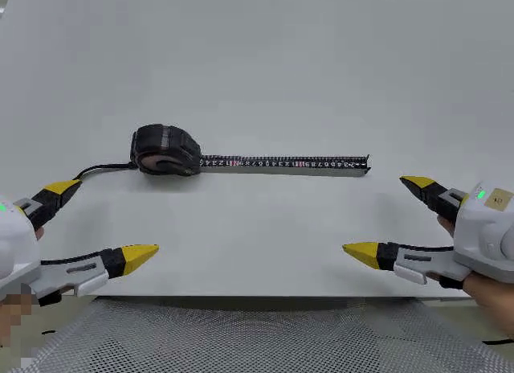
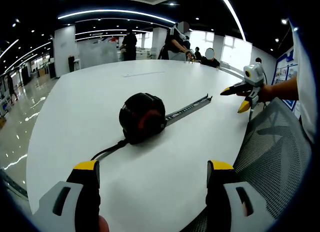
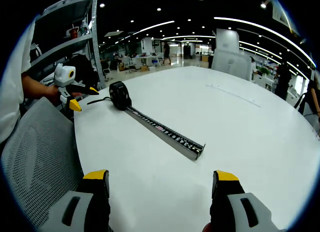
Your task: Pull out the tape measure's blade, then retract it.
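A black tape measure [image 1: 165, 150] lies on the white table [image 1: 265, 75], its dark blade [image 1: 285, 163] drawn out flat to the right, ending at a hook [image 1: 368, 164]. A black cord [image 1: 100, 170] trails from the case to the left. My left gripper [image 1: 108, 220] is open near the front left edge, apart from the case [image 2: 142, 117]. My right gripper [image 1: 388, 219] is open at the front right, short of the blade's end [image 3: 197, 153]. In the right gripper view the case [image 3: 119, 95] is far off; nothing lies between either pair of fingers.
A grey mesh chair back [image 1: 241, 337] sits just below the table's front edge. In the gripper views, shelving [image 3: 70, 27] stands to the side and several people [image 2: 175, 39] stand beyond the table's far side.
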